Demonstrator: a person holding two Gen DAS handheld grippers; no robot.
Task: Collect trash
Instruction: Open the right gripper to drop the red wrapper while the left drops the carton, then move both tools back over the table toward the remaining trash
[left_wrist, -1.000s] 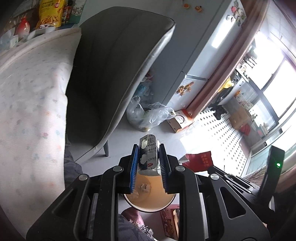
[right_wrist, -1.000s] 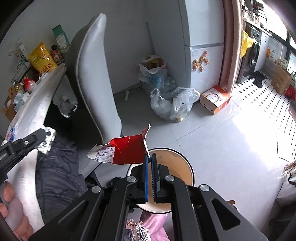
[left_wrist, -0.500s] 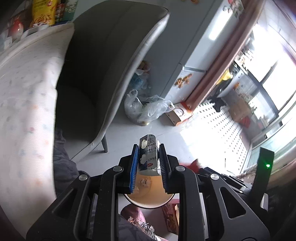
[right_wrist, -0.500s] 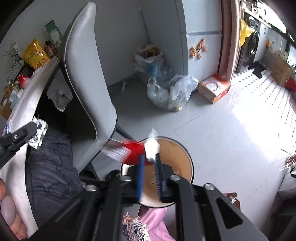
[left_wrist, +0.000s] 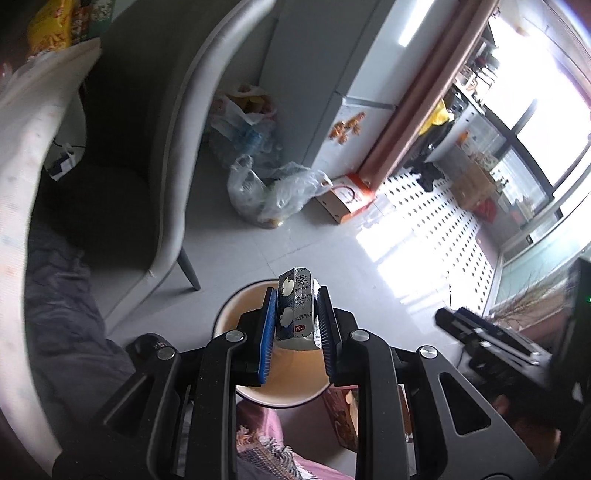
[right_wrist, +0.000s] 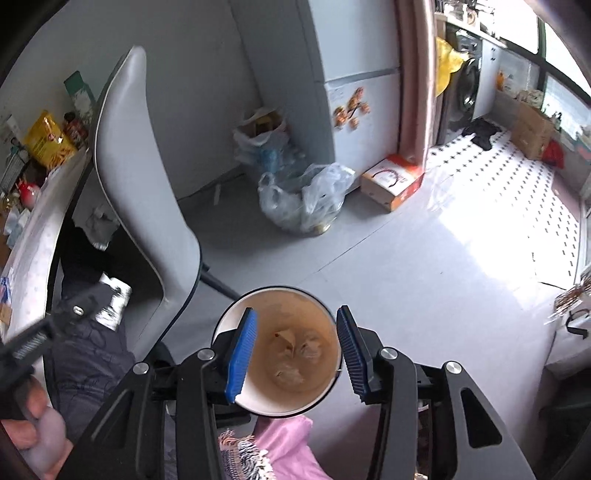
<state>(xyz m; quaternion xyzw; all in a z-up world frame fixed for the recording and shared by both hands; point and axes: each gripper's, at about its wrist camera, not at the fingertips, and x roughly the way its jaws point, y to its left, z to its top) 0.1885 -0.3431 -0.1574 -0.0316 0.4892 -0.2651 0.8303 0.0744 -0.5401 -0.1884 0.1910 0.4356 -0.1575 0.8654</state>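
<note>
My left gripper (left_wrist: 297, 295) is shut on a silver foil blister pack (left_wrist: 295, 314) with printed text, held upright over a round white bin (left_wrist: 225, 314) with a tan inside. My right gripper (right_wrist: 297, 310) hangs above the same bin (right_wrist: 221, 325). Its jaws are opening and nothing is between the blue pads (right_wrist: 242, 350). Crumpled scraps (right_wrist: 291, 354) lie at the bin's bottom. The left gripper (right_wrist: 74, 310) also shows at the left of the right wrist view, with the foil pack (right_wrist: 114, 306) and a hand (right_wrist: 33, 432) behind it.
A grey chair (right_wrist: 136, 177) stands left of the bin, beside a table with a patterned cloth (left_wrist: 26, 155). Plastic bags (right_wrist: 306, 199) and a cardboard box (right_wrist: 391, 181) sit by the fridge (right_wrist: 351, 74). A pink cloth (right_wrist: 284, 443) lies below the bin.
My right gripper opened and let go of a red wrapper, which dropped toward the bin and is gone from view. My left gripper carried the foil pack over the bin.
</note>
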